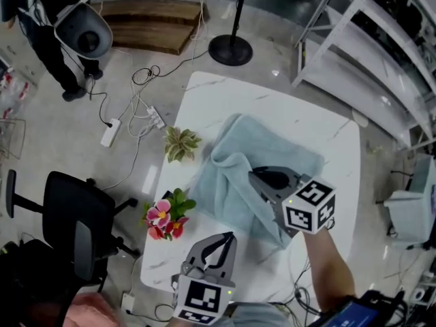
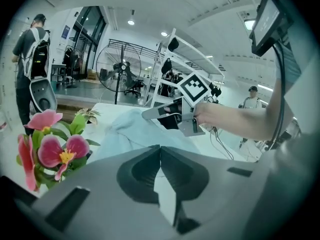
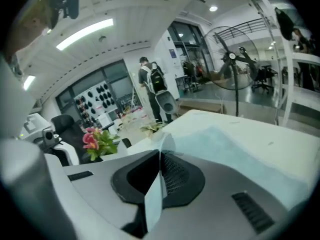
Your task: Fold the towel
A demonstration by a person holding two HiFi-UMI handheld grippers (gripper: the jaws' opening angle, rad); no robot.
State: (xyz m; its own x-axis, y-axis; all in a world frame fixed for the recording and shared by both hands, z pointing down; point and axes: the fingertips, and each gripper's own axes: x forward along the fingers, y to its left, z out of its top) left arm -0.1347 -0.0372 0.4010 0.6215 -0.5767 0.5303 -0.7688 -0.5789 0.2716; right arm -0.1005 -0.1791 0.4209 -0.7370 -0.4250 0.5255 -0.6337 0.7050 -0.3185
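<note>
Towel: we see it (image 1: 231, 182) crumpled, pale blue, on the white table (image 1: 327, 203), at the centre of the head view.
Right gripper: ours (image 1: 255, 176) is clamped on a raised towel fold, right of centre.
Left gripper: we hold it (image 1: 228, 237) at bottom centre, jaws pressed together, empty, just below the towel.
Flowers: we see them (image 1: 163, 216), pink, at the table's left edge.
</note>
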